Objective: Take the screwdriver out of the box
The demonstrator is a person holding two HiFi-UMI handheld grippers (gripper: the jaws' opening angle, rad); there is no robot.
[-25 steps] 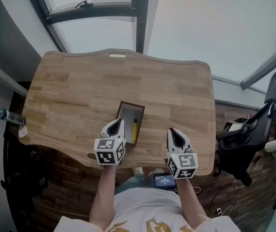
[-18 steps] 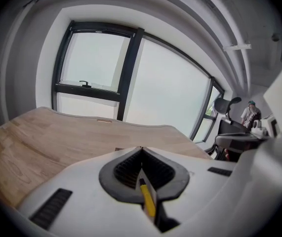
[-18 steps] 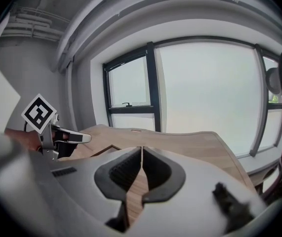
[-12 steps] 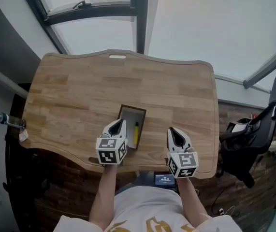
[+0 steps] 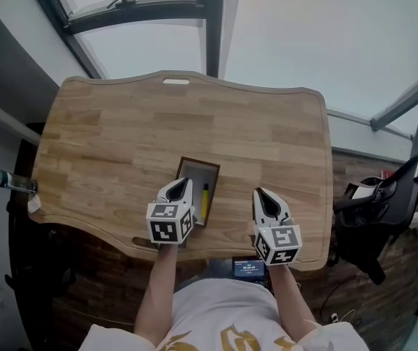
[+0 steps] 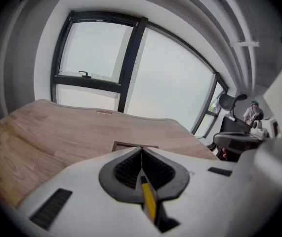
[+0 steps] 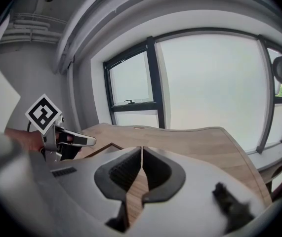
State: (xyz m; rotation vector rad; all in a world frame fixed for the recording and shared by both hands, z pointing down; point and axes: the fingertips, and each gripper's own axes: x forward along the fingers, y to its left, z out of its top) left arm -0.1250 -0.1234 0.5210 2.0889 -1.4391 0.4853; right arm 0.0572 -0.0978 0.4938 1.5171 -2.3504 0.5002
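Observation:
A small open box [image 5: 195, 172] with dark brown walls and a pale inside sits near the front of the wooden table [image 5: 121, 130]. A yellow screwdriver [image 5: 205, 197] with a black tip lies in it along the right wall. My left gripper [image 5: 182, 184] hovers over the box's left near side, jaws shut and empty. In the left gripper view the shut left gripper [image 6: 141, 149] shows the screwdriver [image 6: 149, 204] through the slot beneath it, with the box rim [image 6: 133, 145] just ahead. My right gripper [image 5: 260, 194] [image 7: 141, 149] is shut over bare wood right of the box [image 7: 103, 147].
The table's front edge runs just behind both grippers. A black chair [image 5: 384, 210] stands off the right side. A clamp-like fitting [image 5: 11, 180] sticks out at the table's left edge. A small screen [image 5: 251, 268] sits on the person's lap. Windows lie beyond the table.
Both grippers have edged a little forward and lower toward the table. Their jaws stay shut, and the box and screwdriver have not moved.

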